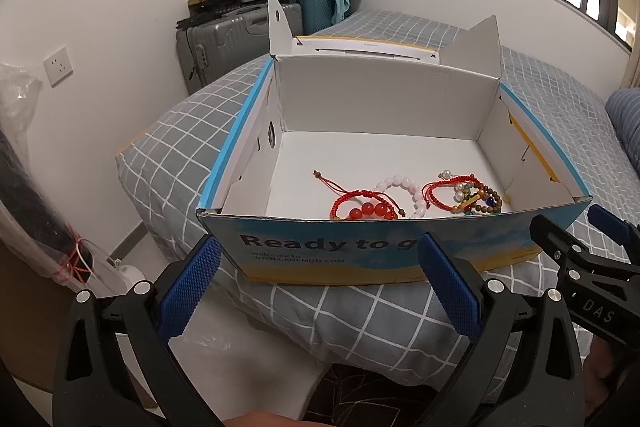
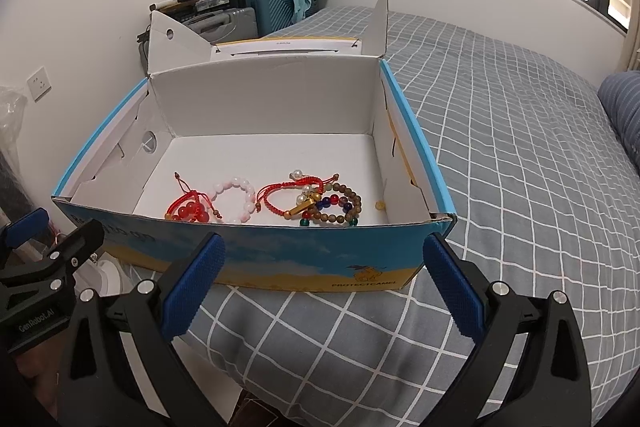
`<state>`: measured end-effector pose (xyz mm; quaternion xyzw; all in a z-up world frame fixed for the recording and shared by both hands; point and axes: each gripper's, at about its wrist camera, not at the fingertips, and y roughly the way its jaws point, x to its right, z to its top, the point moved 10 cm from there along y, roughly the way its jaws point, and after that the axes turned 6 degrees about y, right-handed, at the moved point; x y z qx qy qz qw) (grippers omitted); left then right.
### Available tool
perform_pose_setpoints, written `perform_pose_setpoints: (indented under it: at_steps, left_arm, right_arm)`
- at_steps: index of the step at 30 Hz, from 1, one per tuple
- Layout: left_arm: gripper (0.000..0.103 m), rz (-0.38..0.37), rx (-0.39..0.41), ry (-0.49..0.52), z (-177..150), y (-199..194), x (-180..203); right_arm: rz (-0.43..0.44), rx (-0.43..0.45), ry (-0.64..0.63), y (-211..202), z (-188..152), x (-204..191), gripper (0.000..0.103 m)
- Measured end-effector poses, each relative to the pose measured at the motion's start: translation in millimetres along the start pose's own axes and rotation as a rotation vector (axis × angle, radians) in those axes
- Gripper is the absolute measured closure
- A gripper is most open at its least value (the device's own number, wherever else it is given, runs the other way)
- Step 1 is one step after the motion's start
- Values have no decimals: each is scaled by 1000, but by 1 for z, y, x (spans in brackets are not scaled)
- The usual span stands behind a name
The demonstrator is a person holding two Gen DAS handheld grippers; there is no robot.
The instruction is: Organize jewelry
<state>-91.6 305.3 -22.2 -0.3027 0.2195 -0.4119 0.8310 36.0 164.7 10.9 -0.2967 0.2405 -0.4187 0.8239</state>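
An open blue and white cardboard box sits on the bed with its lid folded back. Inside, near the front wall, lie a red cord bracelet with red beads, a pink bead bracelet, a second red cord bracelet and a wooden and coloured bead bracelet. My left gripper is open and empty in front of the box. My right gripper is open and empty beside it, also before the front wall.
The bed has a grey checked cover and a blue striped pillow at the right. Suitcases with clutter stand against the far wall. The floor drops off left of the bed corner.
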Motion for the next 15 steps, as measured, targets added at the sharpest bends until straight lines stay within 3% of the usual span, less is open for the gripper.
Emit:
perform_pose_setpoints:
  at_steps: [15]
  left_arm:
    - [6, -27, 10, -28, -1, -2, -1]
  right_arm:
    - [2, 1, -7, -1, -4, 1, 8]
